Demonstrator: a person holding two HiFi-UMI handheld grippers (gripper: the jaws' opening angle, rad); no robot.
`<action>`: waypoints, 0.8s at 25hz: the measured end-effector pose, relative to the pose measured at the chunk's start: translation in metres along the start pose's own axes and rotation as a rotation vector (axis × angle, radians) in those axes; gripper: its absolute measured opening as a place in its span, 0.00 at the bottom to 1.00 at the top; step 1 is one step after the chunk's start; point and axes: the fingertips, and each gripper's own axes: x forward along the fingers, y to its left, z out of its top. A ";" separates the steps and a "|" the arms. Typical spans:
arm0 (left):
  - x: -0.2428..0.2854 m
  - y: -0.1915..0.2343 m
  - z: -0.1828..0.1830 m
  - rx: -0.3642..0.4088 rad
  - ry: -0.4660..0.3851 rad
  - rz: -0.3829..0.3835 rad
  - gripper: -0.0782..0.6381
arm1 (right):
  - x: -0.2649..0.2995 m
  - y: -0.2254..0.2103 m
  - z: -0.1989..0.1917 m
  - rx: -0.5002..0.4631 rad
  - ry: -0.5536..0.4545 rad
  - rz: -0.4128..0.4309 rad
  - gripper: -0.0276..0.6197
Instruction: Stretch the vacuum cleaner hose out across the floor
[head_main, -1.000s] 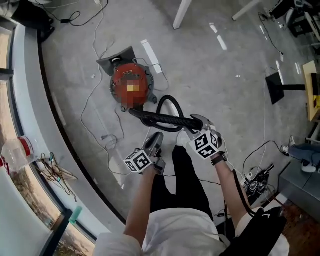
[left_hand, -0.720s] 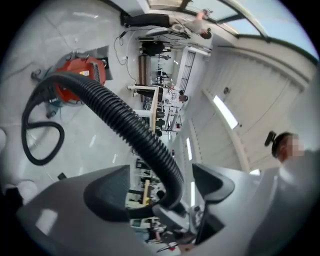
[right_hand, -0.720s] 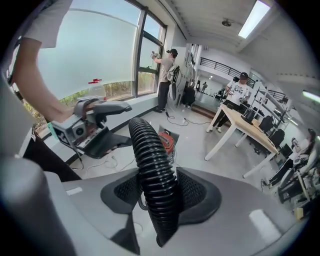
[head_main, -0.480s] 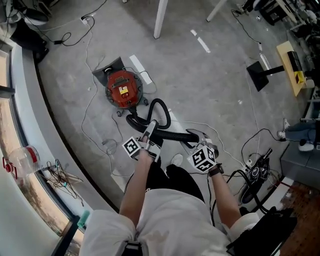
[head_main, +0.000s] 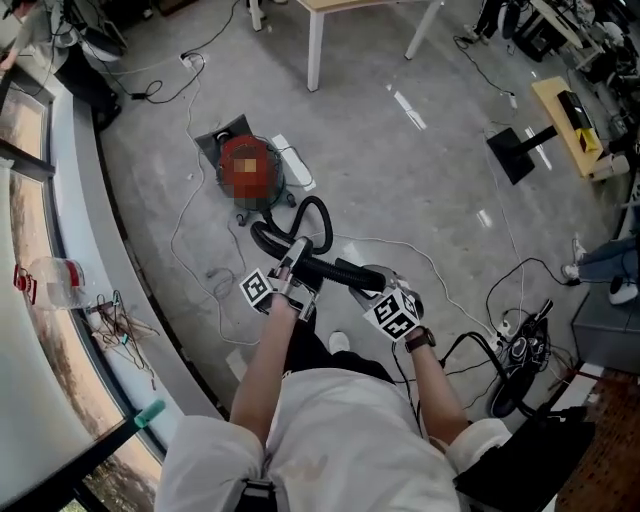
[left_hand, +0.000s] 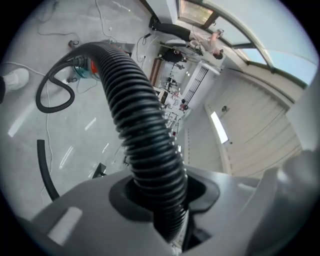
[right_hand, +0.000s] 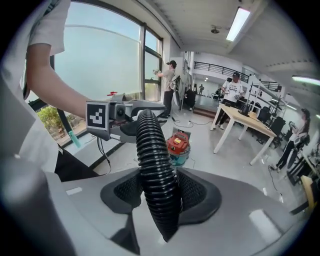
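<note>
My left gripper (head_main: 296, 254) is closing on the hose (head_main: 330, 268), which sits between its pads with the ribs against them. My right gripper (head_main: 374, 284) is clamped on the same hose, a little further along toward 4 o'clock. The short stretch between the two runs nearly straight. The slack is all on the far side. From my left jaws the hose curls into a loop (head_main: 312, 215) at 12 o'clock, then runs back to the vacuum (head_main: 246, 162), which stands on the floor at 11 o'clock.

To do this well, I judge the left pads should seat fully in the ribs before I pull, or the hose will slide through them. Then I'd draw both grippers together toward 4 o'clock, low and steady, so the loop opens out flat instead of kinking. If I pull too sharply, the vacuum will likely roll or tip after me. I'd ease off once the loop is gone and lay the hose down.
</note>
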 end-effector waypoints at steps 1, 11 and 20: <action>-0.013 -0.009 -0.017 0.016 -0.021 -0.015 0.29 | -0.012 0.012 -0.006 -0.001 -0.021 0.025 0.35; -0.176 -0.082 -0.132 0.140 -0.105 -0.072 0.29 | -0.113 0.172 -0.020 -0.090 -0.147 0.316 0.36; -0.315 -0.089 -0.177 0.095 -0.101 -0.123 0.29 | -0.152 0.293 -0.043 0.036 -0.202 0.205 0.48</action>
